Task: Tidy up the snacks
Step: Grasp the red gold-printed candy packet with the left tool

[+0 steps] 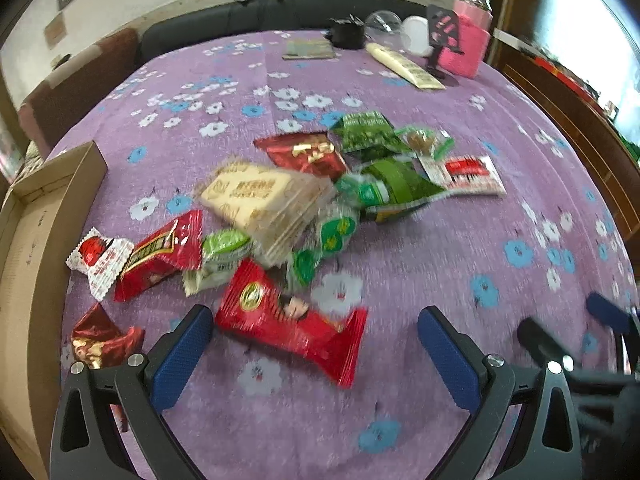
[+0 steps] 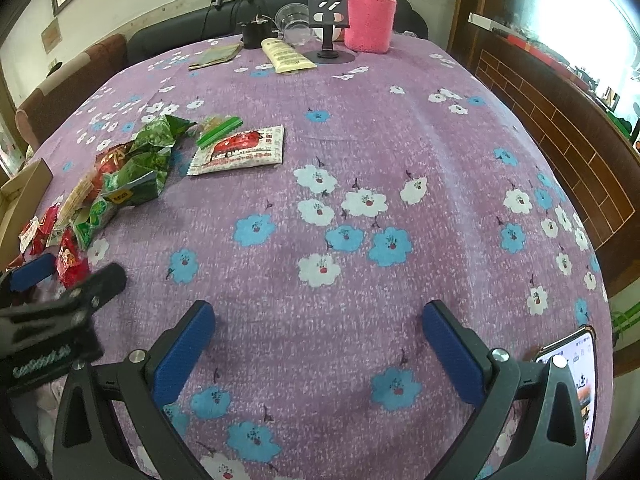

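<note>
A pile of snack packets lies on the purple flowered tablecloth. In the left wrist view a red packet lies just ahead of my open, empty left gripper, touching its left finger. Behind it are a beige cracker pack, green packets, red packets and a white-red packet. An open cardboard box stands at the left. My right gripper is open and empty over bare cloth; the snack pile lies far left of it.
At the table's far edge stand a pink-sleeved bottle, a black phone stand, a cream tube, a clear cup and a flat booklet. A lit phone lies at the near right. A sofa runs behind the table.
</note>
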`<state>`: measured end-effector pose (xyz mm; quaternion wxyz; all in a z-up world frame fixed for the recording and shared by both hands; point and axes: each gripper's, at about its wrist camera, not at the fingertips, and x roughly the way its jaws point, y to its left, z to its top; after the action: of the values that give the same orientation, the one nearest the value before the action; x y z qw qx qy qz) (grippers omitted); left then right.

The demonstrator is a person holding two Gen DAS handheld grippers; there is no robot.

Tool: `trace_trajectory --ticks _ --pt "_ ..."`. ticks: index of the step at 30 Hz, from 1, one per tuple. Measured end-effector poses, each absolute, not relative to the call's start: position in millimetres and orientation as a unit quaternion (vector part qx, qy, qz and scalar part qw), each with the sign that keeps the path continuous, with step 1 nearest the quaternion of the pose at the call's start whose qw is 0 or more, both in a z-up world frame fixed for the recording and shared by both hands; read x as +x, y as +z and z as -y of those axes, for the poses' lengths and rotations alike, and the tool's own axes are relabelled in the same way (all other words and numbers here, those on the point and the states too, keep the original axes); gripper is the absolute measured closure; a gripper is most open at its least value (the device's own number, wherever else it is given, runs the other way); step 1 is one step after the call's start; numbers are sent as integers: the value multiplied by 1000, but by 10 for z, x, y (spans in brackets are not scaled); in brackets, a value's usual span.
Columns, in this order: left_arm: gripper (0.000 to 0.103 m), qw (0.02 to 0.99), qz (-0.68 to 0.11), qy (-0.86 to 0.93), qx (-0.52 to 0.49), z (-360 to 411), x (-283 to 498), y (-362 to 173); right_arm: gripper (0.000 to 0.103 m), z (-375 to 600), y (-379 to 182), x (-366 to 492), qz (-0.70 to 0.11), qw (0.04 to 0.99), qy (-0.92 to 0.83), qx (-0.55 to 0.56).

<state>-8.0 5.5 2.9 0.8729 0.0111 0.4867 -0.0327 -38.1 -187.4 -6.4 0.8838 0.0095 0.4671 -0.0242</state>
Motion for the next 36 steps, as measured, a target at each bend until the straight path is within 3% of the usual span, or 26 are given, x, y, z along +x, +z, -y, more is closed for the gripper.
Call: trace_trajectory --ticks 1,3,5,10,12,13,14,15,19,20,24,32,36 --pt "3 870 -492 -41 8 -87 -121 53 0 1872 -62 -388 -467 884 -26 10" --pt "26 870 -487 -77 -24 -180 -244 159 0 1867 -63 -399 -467 884 -29 11" --pt "27 881 -463 -95 -38 -266 -405 337 0 1869 -62 -406 -466 884 -29 11" --pt "27 943 -317 -98 -28 -616 -1066 1096 0 1862 -50 -416 -467 884 -28 7" --pt "22 965 -252 -76 -19 -821 -1343 1387 1 1858 -39 -412 -470 882 -22 3" --pt "16 970 -232 -68 -15 -921 -1418 1481 8 1848 -18 -427 -471 882 -20 0" --pt "3 974 -216 -61 -12 -1026 -1497 1553 12 1833 23 -454 -467 884 -15 1" --pt "0 977 -208 -50 -10 -1135 -1553 1599 15 1810 79 -492 -460 888 -4 5" --pt "0 975 -222 -3 -14 -1477 -1622 1543 15 1582 344 -628 -417 906 68 18" --pt "6 973 -228 -4 -29 -1568 -1614 1481 15 1496 389 -644 -411 906 99 22" --pt "51 953 -283 -61 -94 -1730 -1492 1234 26 1072 467 -611 -400 900 171 -8" --pt "53 938 -327 -94 -72 -1544 -1386 997 42 393 261 -367 -415 880 218 -74" --pt "53 929 -351 -107 -52 -1406 -1252 866 59 279 107 -315 -429 871 224 -80"
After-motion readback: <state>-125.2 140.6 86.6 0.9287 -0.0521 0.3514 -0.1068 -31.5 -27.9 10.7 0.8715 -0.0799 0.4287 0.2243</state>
